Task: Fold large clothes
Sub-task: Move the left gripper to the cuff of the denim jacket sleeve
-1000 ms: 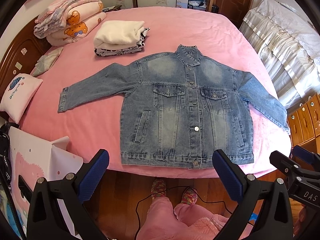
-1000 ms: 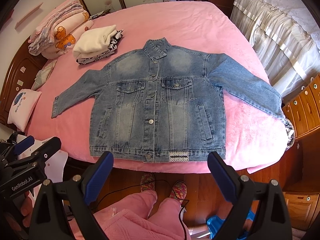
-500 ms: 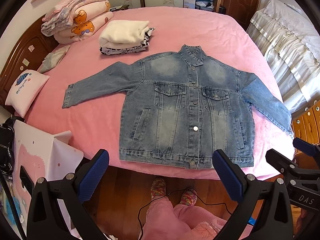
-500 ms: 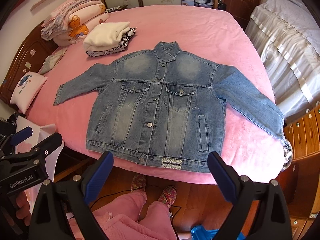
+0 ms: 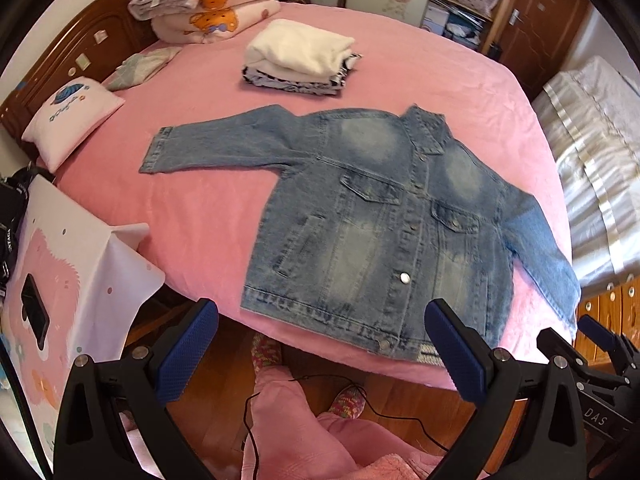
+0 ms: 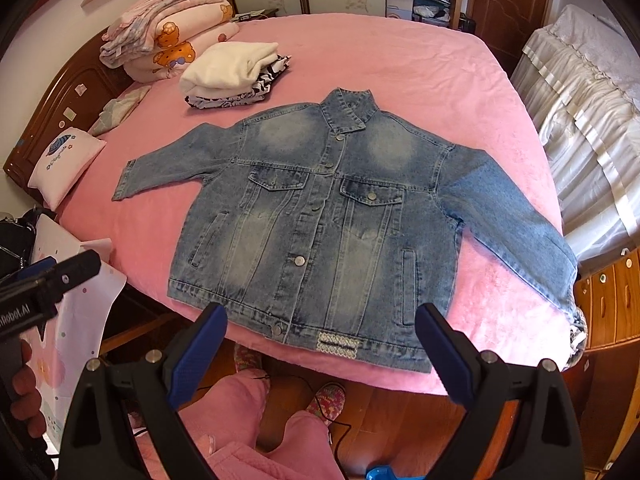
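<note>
Nearest to both cameras are the person's pink trouser legs and patterned slippers on the wooden floor, with a thin black cable trailing across them. The left gripper hangs with its blue-padded fingers wide apart and nothing between them; the right gripper is likewise spread open and empty, and each tool shows at the side of the other's view. Just beyond the fingertips lies the near edge of a bed with a pink cover, and on it the denim jacket is spread flat, front up and buttoned, hem toward the fingers and collar pointing away. In the right wrist view the hem runs between the two fingers; in the left wrist view the jacket sits ahead and toward the right finger. One sleeve stretches out to the left on the cover, the other reaches the bed's right edge. To the left of the fingers stands a white and pink bag. Past the collar, to the left, sits a pile of folded clothes topped in cream, apart from the jacket. Farther left lie a small pink pillow and stacked quilts against the wooden headboard. To the right is a cream-covered piece of furniture.
</note>
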`<state>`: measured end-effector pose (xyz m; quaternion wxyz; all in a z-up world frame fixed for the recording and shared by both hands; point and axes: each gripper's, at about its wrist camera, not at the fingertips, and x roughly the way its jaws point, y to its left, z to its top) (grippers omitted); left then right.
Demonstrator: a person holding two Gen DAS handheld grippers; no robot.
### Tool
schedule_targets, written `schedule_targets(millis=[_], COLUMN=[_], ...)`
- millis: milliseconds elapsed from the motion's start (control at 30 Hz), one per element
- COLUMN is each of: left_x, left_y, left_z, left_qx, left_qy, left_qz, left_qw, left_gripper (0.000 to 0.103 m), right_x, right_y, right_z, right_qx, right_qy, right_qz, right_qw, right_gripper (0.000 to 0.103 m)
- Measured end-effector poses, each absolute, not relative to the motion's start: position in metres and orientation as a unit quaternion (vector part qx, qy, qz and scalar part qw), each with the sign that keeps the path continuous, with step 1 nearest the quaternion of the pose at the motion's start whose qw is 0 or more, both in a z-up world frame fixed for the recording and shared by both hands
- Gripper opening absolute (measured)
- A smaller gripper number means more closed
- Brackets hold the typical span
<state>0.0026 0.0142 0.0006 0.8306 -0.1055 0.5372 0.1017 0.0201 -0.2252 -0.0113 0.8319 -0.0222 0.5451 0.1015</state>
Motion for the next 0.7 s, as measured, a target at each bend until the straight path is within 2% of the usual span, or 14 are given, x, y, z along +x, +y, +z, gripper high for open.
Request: schedule_targets(millis=[333,700], left_x=[0.054,0.14], left_y=[0.131,0.304], left_z=[-0.016,-0.063], left_qx=[-0.173,-0.26], left_qy=[0.533,0.565], left_qz=[0.122,0.111], left_qw=[0.819,0.775], left_gripper=[0.102,0.102], right_x=[0.068,0.152], right_y=[-0.171,-0.043], right_z=[-0.014,-0.024], right_qx=[-0.032,-0.013], right_qy=[0.536,0.542], right_qz=[0.093,0.047], right_qw=[0.838,0.839], right_gripper=[0.096,0.096])
